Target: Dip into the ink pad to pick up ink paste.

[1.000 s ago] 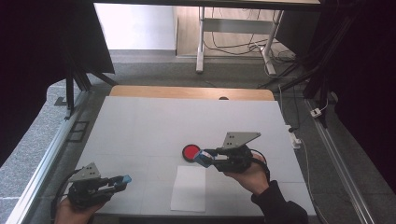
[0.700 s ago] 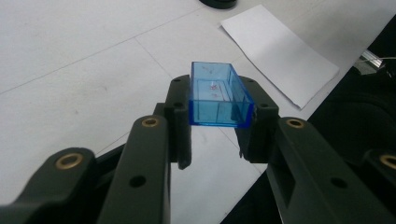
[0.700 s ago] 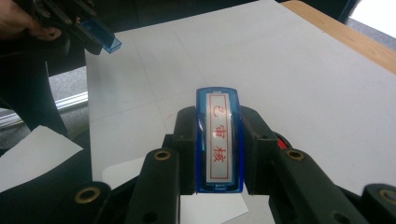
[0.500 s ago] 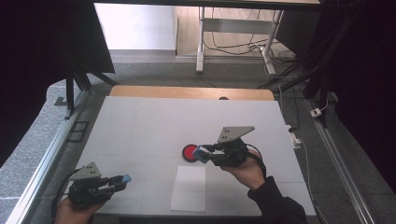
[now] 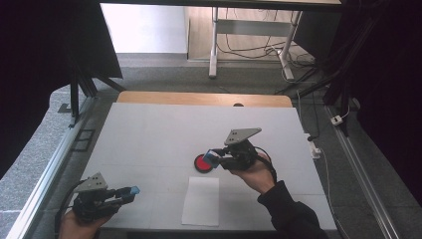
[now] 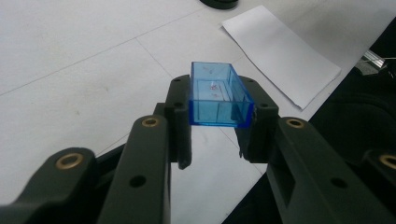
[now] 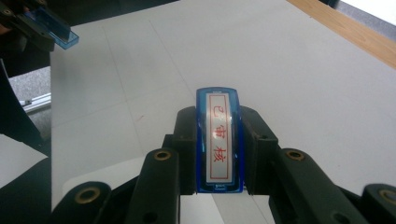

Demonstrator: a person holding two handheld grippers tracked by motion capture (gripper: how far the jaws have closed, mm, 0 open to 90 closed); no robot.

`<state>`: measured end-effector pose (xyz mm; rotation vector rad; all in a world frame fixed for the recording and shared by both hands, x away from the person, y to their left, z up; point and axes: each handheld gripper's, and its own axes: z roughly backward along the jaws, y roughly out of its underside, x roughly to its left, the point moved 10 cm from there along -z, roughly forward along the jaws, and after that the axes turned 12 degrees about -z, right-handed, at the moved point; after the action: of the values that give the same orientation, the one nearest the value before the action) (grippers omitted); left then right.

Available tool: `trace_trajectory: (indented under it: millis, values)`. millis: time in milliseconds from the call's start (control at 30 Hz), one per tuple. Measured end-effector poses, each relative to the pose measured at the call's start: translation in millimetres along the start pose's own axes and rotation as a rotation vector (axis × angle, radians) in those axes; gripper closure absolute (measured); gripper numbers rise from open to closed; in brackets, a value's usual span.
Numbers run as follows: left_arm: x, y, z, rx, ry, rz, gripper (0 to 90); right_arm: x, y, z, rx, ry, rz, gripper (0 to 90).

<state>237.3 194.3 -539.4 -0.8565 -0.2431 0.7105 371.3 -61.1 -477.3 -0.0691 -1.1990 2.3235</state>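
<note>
A round red ink pad [image 5: 200,163] in a black rim lies mid-table. My right gripper [image 5: 215,158] hangs at its right edge, shut on a blue stamp [image 7: 219,140] whose white face carries red characters. A white sheet of paper [image 5: 201,200] lies just in front of the pad. At the near left corner my left gripper [image 5: 130,191] is shut on a clear blue stamp cap [image 6: 219,95], held level above the table; the sheet [image 6: 285,53] lies ahead of it. The right gripper view has the cap [image 7: 52,27] at far left.
The white tabletop [image 5: 159,134] ends in a wooden strip [image 5: 204,98] at the far edge. Metal rails [image 5: 45,184] run along both sides. A cable and plug [image 5: 314,147] lie off the right edge. The pad's black rim [image 6: 219,3] is at the left gripper view's top.
My right gripper has moved a little away from me and to the left with the stamp, up to the red pad. The left gripper has stayed where it was.
</note>
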Motion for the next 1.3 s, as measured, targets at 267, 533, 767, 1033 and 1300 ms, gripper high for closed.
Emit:
trace_trajectory:
  millis: [267,533,767,1033,1300]
  values:
    - [-0.5,0.0,-0.4,0.003,-0.002,-0.006,68.3,-10.0,-0.3,-16.7,0.043,0.022,0.015,71.3]
    - [-1.0,0.1,-0.8,0.005,-0.002,-0.011,68.2,-20.7,4.5,-36.8,0.098,0.054,0.024,71.3]
    - [-1.1,-0.1,-0.4,0.001,0.001,-0.012,68.3,-29.9,11.7,-52.7,0.148,0.088,0.037,71.3]
    - [-1.1,-0.1,-0.6,0.002,0.002,-0.011,68.3,-37.9,16.3,-62.1,0.171,0.101,0.039,71.4]
    - [-1.6,0.0,-0.7,0.002,0.005,-0.011,68.3,-40.1,17.9,-69.2,0.178,0.099,0.030,71.4]
